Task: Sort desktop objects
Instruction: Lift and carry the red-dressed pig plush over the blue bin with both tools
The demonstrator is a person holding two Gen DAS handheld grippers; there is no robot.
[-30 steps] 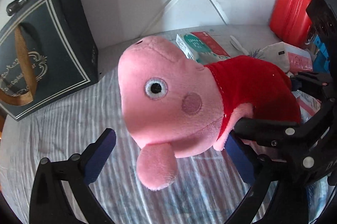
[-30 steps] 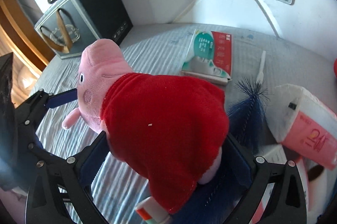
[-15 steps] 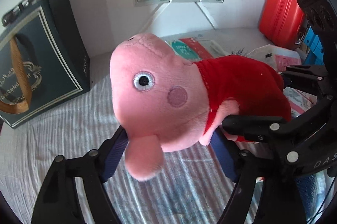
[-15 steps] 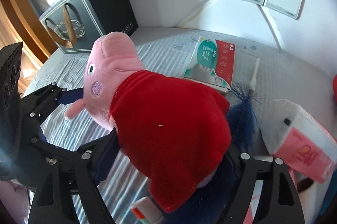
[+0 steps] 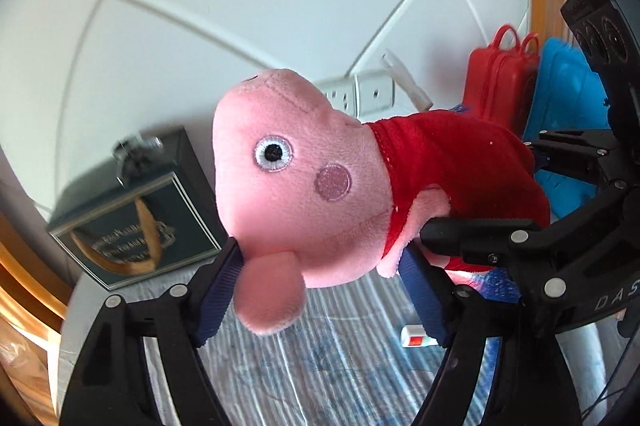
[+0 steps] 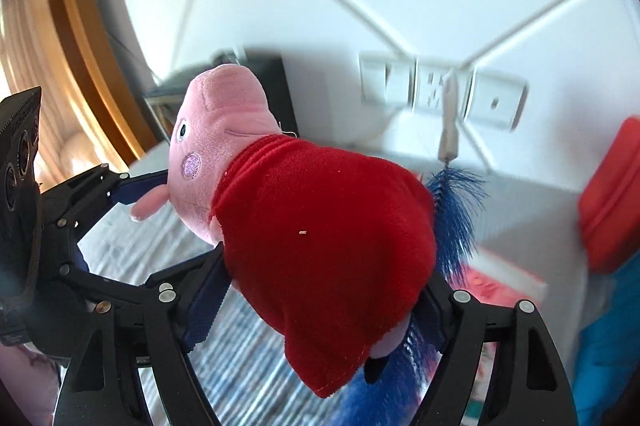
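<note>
Above the striped worktop (image 5: 320, 366), a pig toy (image 5: 304, 185) is gripped by both the left gripper (image 5: 320, 282) and right gripper (image 6: 320, 290) — carrying step; a drop spot is needed next.

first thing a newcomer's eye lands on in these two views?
The pink pig plush in a red dress fills the middle of both views, held off the striped cloth, with the left tool shut on its head and the right tool shut on its body. Next, the blue bottle brush sticking up behind the plush in the right view.
</note>
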